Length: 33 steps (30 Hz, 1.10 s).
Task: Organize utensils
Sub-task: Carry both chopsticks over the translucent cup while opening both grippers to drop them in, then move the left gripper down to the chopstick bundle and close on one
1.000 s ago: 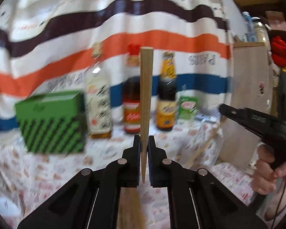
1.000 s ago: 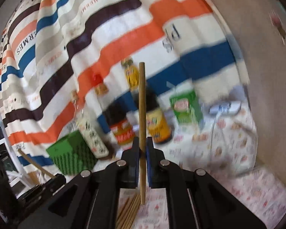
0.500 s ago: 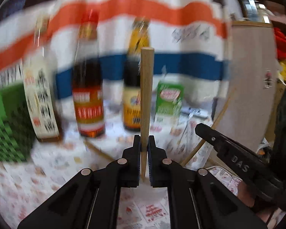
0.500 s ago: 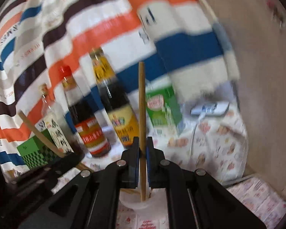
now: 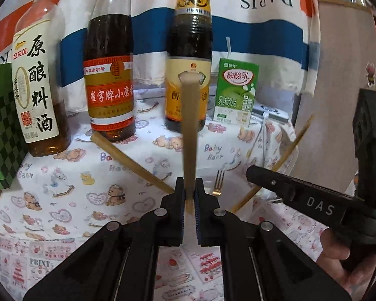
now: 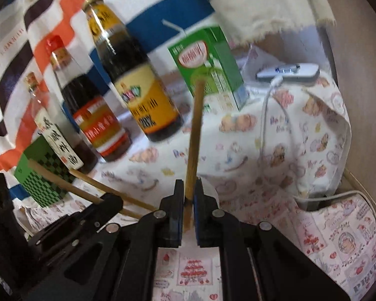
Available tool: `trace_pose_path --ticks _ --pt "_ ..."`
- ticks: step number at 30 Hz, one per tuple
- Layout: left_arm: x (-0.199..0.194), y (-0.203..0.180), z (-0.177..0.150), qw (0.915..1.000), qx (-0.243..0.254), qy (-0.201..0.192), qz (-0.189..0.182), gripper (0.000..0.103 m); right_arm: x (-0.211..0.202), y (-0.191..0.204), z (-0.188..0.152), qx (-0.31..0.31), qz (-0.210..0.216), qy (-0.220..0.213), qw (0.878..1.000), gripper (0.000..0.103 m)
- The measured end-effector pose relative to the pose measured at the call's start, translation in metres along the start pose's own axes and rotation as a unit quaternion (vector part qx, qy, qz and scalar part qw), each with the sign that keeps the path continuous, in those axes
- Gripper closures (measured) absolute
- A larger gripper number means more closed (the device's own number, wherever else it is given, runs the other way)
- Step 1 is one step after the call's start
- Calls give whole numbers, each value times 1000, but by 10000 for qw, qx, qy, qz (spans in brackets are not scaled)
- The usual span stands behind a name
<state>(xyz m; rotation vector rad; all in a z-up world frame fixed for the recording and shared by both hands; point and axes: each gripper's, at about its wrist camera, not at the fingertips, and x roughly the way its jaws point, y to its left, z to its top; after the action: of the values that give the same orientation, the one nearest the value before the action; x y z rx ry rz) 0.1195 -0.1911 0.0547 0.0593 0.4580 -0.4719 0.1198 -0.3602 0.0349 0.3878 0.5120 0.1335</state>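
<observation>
**Operator:** Which step is in hand?

**Manual:** Transfer of chopsticks to a holder, as far as can be judged. Your left hand-held gripper (image 5: 190, 195) is pinching one chopstick (image 5: 190, 130) near its thin end, the stick standing up between the jaws. Your right hand-held gripper (image 6: 188, 202) is pinching a second chopstick (image 6: 194, 135) the same way. Both hover above the counter (image 5: 62, 188), in front of the row of sauce bottles (image 5: 109, 75) and the green drink carton (image 5: 235, 90).

**Operator:** Where do the sticks go?

**Manual:** A pale round cup rim (image 5: 205, 175) shows just beyond the left jaws, with a fork (image 5: 218, 183) and another chopstick (image 5: 127, 160) leaning in or against it. In the right wrist view a pale rim also shows just behind the jaws. Whether the cup sits directly under either stick cannot be told; the jaws hide it.

**Operator:** What does the next move call for?

**Manual:** Bring one thin end over the cup opening, lower it inside the rim, then spread the jaws. Do one hand at a time: the two hand-held grippers are near each other. Keep clear of the leaning chopstick and the fork, since a knock could tip the light cup.
</observation>
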Motion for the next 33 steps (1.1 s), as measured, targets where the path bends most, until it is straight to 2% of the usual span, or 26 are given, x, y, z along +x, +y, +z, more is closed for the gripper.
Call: trace_pose_path --ticks 1,2,4,6,8,11,12,14,17,21,25,28,29,31,33 --pt "0 0 0 10000 7 -5 24 85 1 -1 0 47 -52 94 9999 73" --pt "-3 1 0 10000 10 -44 29 70 2 -1 -1 91 -79 131 9998 56" --pt "-15 3 0 9997 19 -208 116 57 0 -3 -1 217 -100 232 9994 52" --pt "-30 8 1 9991 16 -359 217 56 -1 -3 0 278 -75 356 9990 48" --pt "-45 14 1 9985 -42 -468 292 50 -3 -2 0 323 -108 481 9983 44" --pt "-71 24 1 9966 -110 -649 489 44 -8 4 0 295 -106 581 9978 43" --pt "-80 27 0 9959 -96 -710 553 42 -10 6 0 274 -99 580 9979 43" --pt "-98 31 -3 9940 -50 -857 681 32 -17 13 -2 228 -100 541 9982 42" --pt "-126 39 -9 9909 -65 -1078 801 25 -26 28 -9 12 -63 552 9985 41" --pt "-155 46 -19 9844 -105 -1374 1092 13 -43 49 -23 -342 -52 418 9985 33" --pt "-174 58 -33 9797 -309 -1458 1338 2 -57 61 -40 -379 220 315 9985 26" --pt "-185 67 -51 9770 -369 -1489 1478 1 -58 62 -55 -415 344 117 9985 19" --pt "-186 70 -57 9760 -369 -1498 1539 1 -53 64 -59 -475 172 188 9985 19" --pt "-183 78 -65 9737 -500 -1371 1749 1 -46 65 -65 -564 134 320 9978 18" --pt "-180 88 -67 9738 -767 -1299 1701 1 -39 63 -70 -537 -3 352 9979 14"
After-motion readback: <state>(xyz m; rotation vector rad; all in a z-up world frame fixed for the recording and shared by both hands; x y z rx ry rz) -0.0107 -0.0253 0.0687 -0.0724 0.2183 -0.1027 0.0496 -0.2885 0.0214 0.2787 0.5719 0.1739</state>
